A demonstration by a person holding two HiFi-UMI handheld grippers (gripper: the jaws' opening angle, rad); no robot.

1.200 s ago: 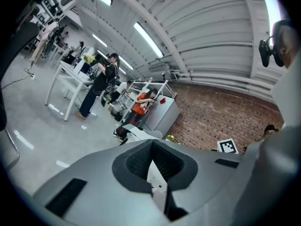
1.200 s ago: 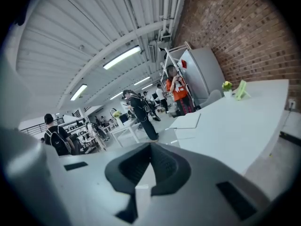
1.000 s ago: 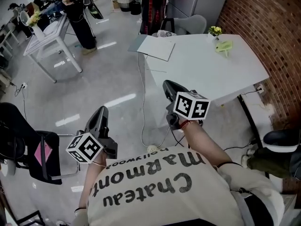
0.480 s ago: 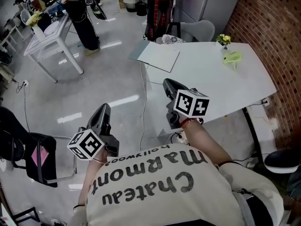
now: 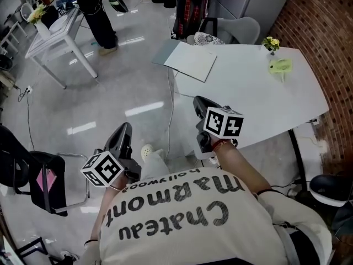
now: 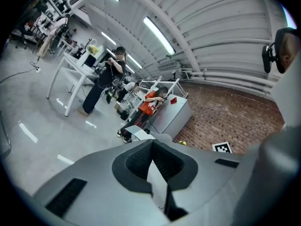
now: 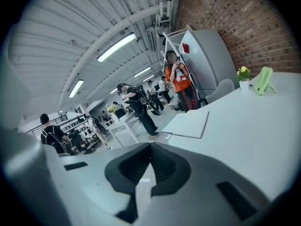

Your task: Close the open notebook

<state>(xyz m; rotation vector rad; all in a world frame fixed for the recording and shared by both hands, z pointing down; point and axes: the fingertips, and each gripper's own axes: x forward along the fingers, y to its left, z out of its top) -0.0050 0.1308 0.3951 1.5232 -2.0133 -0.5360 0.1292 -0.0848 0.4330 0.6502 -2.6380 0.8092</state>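
Note:
The notebook (image 5: pixel 190 61) lies open and flat on the far left corner of a white table (image 5: pixel 259 98), its grey left part jutting over the edge. It also shows in the right gripper view (image 7: pixel 188 124) and, small, in the left gripper view (image 6: pixel 136 133). Both grippers are held in the air in front of the person, well short of the notebook. My left gripper (image 5: pixel 124 134) is over the floor, shut and empty (image 6: pixel 151 145). At the table's near edge is my right gripper (image 5: pixel 199 105), also shut with nothing in it (image 7: pixel 151 147).
A green stand (image 5: pixel 280 66) and a small flower pot (image 5: pixel 270 43) sit at the table's far right. A grey chair (image 5: pixel 242 29) stands behind the table, another white table (image 5: pixel 55 32) far left, a black chair (image 5: pixel 33 175) near left. People stand at the back. A brick wall (image 5: pixel 325 43) runs on the right.
The table and notebook have come closer and lower in the head view as the person walks up. A white shoe now shows below, between the grippers. Both grippers stay shut.

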